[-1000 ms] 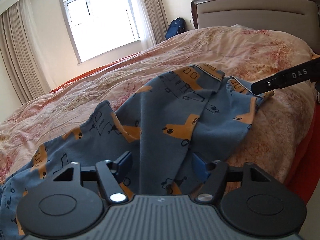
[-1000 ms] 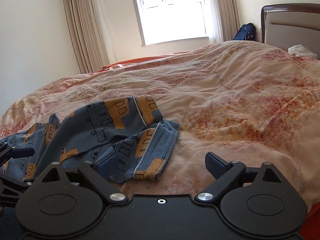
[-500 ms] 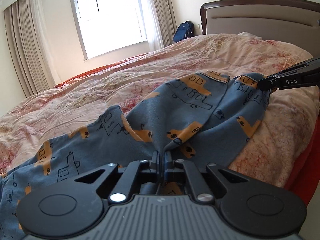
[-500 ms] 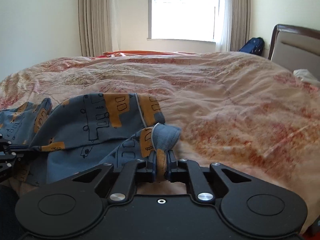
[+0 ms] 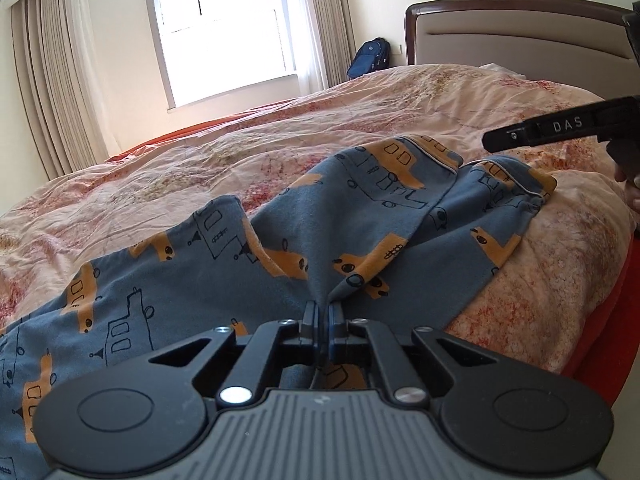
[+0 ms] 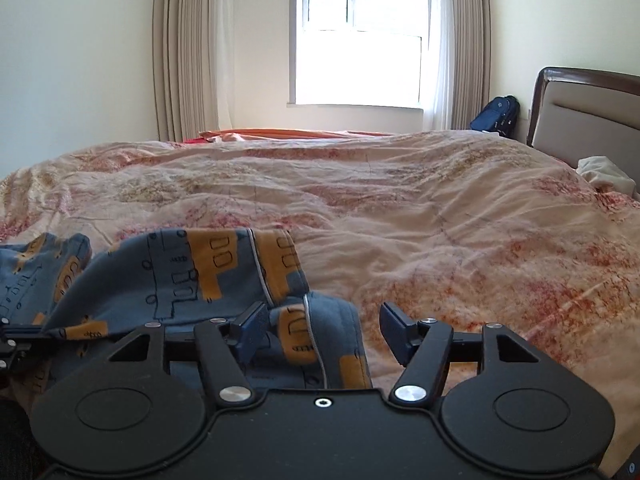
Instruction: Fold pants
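The blue pyjama pants [image 5: 360, 216], printed with orange trucks, lie rumpled on the near side of the floral quilt [image 5: 400, 104], close to the bed's edge, with the piped waistband end towards the headboard [image 5: 520, 32] and the legs trailing off the other way.

The left gripper [image 5: 322, 316] has its fingers pressed together on a ridge of cloth near the middle of the garment; creases fan out from the pinch, so the fabric there looks drawn taut. That hold probably anchors the pants while the other end is rearranged.

The right gripper [image 6: 323, 330] stands spread. A bunched bit of waistband sits between its fingers [image 6: 252, 330], touching neither pad as far as I can tell, though the fisheye makes the gap hard to judge. It looks ready either to take a fresh grip on the band or to draw away from it.

The left wrist view shows the right gripper's black arm above the waistband corner, and the garment's length, crumpled rather than flat. The right wrist view alone shows the open fingers and the folded-over band edge with its pale piping. A blue backpack [image 6: 496, 114] leans by the headboard beneath the window [image 6: 360, 36].
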The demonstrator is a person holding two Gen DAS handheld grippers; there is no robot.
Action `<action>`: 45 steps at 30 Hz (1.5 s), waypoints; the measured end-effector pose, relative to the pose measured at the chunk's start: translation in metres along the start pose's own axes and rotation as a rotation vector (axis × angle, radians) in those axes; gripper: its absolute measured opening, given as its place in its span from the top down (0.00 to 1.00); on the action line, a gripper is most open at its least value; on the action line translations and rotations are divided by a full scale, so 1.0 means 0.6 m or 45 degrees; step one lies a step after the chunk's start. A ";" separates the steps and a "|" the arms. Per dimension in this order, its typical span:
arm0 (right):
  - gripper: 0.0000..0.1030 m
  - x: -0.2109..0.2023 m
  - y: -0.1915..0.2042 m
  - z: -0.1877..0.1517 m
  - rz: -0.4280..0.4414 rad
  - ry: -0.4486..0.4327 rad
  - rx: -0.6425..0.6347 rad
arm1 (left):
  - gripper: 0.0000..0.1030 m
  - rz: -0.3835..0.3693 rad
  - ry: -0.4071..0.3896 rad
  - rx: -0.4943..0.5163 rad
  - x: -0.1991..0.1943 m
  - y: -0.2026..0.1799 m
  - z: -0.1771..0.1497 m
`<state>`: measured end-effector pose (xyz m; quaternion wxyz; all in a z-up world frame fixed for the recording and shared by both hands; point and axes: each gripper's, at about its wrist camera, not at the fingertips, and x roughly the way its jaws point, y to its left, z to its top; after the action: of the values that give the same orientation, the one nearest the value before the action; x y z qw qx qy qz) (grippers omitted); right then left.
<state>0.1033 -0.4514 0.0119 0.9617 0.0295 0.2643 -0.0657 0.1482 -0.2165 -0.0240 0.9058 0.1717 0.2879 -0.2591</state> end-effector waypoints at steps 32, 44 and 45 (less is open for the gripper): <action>0.95 0.061 -0.001 0.093 0.230 -0.161 0.468 | 0.97 0.010 -0.118 -0.021 -0.041 0.010 0.024; 0.95 -0.036 -0.068 -0.057 0.048 -0.033 0.535 | 0.95 -0.059 -0.001 0.159 -0.021 -0.039 -0.015; 0.95 -0.034 -0.069 -0.069 0.045 -0.015 0.555 | 0.95 -0.062 0.005 0.158 -0.021 -0.039 -0.018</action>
<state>0.0591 -0.4861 -0.0142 0.9352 0.2409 0.2377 -0.1047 0.1215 -0.2257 -0.0286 0.8864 0.2211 0.2769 -0.2980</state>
